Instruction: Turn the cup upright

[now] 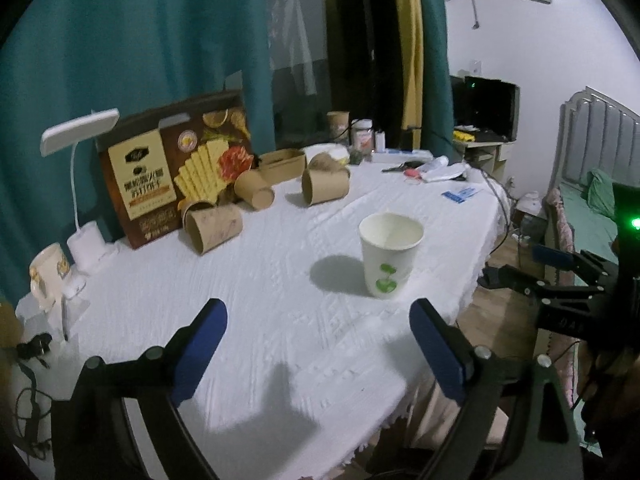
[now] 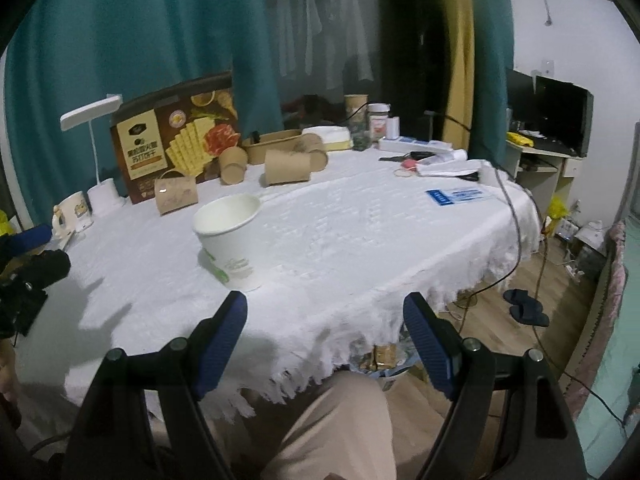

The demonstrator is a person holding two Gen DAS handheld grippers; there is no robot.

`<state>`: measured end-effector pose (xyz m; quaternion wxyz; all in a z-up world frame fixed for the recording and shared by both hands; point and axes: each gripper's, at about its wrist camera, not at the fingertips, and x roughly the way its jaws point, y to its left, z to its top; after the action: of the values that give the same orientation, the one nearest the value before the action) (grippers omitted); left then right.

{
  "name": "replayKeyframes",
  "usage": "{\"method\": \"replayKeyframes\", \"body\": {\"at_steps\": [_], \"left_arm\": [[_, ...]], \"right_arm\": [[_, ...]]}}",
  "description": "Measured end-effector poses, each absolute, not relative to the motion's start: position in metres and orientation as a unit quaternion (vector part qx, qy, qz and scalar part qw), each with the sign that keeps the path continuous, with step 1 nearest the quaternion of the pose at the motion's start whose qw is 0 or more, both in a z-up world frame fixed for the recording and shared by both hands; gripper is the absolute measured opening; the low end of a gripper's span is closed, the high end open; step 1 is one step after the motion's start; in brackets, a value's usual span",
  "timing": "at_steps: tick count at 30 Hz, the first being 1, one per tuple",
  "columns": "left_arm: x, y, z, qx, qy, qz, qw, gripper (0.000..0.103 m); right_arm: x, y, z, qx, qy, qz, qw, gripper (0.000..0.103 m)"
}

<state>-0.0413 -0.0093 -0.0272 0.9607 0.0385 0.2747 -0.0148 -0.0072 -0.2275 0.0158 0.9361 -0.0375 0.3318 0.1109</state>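
A white paper cup with a green print (image 1: 390,254) stands upright, mouth up, on the white tablecloth (image 1: 280,280) near the table's front edge. It also shows in the right wrist view (image 2: 232,240). My left gripper (image 1: 318,312) is open and empty, a short way in front of the cup and to its left. My right gripper (image 2: 324,306) is open and empty, over the table's front edge, with the cup just beyond its left finger (image 2: 224,340). The right gripper also shows at the right edge of the left wrist view (image 1: 560,280).
Several brown paper cups (image 1: 324,186) lie on their sides at the back by a cracker box (image 1: 176,168). A white desk lamp (image 1: 80,184) and a mug (image 1: 48,276) stand at the left. Papers and small items (image 2: 440,164) lie at the back right. My knee (image 2: 336,428) is below the edge.
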Motion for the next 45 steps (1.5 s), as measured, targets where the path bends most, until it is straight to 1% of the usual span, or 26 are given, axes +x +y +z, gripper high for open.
{"method": "replayKeyframes", "body": {"at_steps": [10,13,27,36,45], "left_arm": [[-0.050,-0.021,0.003,0.056,0.215,-0.020,0.975,0.096],[-0.051,-0.021,0.014,0.049,0.208,-0.030,0.976,0.097],[-0.067,-0.014,0.050,0.052,0.133,-0.032,0.989,0.097],[-0.076,0.012,0.057,0.004,0.103,-0.023,0.994,0.100],[-0.070,0.025,0.047,-0.016,0.118,-0.018,0.993,0.101]], "right_arm": [[-0.018,-0.236,0.059,-0.044,0.290,0.097,0.951,0.079],[-0.022,-0.233,0.074,-0.047,0.279,0.097,0.954,0.079],[-0.042,-0.216,0.133,-0.056,0.213,0.101,0.970,0.082],[-0.043,-0.204,0.139,-0.044,0.189,0.106,0.975,0.083],[-0.032,-0.194,0.125,-0.051,0.208,0.119,0.970,0.083]]}}
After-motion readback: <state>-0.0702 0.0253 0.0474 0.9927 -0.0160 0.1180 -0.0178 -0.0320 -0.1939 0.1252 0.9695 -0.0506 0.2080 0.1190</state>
